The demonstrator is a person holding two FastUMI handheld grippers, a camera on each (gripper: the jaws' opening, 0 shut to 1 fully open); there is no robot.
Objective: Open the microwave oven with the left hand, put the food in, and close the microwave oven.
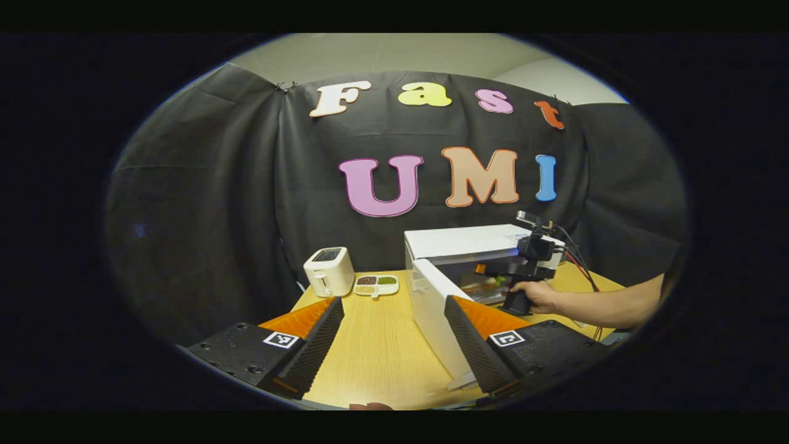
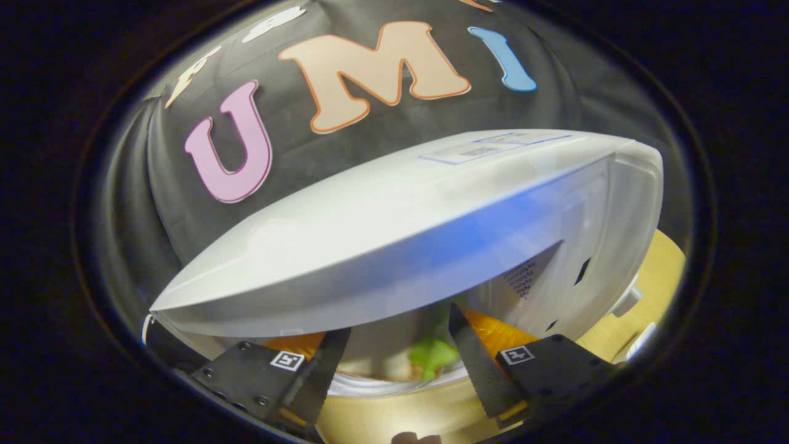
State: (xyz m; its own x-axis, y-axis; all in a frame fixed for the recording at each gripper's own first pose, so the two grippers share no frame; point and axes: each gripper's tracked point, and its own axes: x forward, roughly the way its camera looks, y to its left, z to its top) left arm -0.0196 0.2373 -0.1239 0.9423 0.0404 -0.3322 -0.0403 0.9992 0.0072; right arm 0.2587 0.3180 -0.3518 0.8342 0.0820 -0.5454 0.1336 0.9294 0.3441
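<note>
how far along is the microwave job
Done: the white microwave oven has its door swung open. In hand: the right gripper sits at the cavity mouth, a white plate of food with green leaves between its fingers; grip unclear. The left gripper hangs open. Left: release, withdraw, close the door.

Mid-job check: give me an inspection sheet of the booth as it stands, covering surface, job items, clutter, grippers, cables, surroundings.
Surface: wooden table, bare in front.
Job's things: white microwave oven, door swung open; plate of food with green leaf at the cavity mouth.
Clutter: white toaster; divided dish of beans, both at the table's back edge.
Grippers: left gripper open, holding nothing; right gripper at the oven opening, fingers either side of the plate, grip unclear; hand holds it.
Cables: red and black wires off the right gripper.
Surroundings: black cloth wall.
</note>
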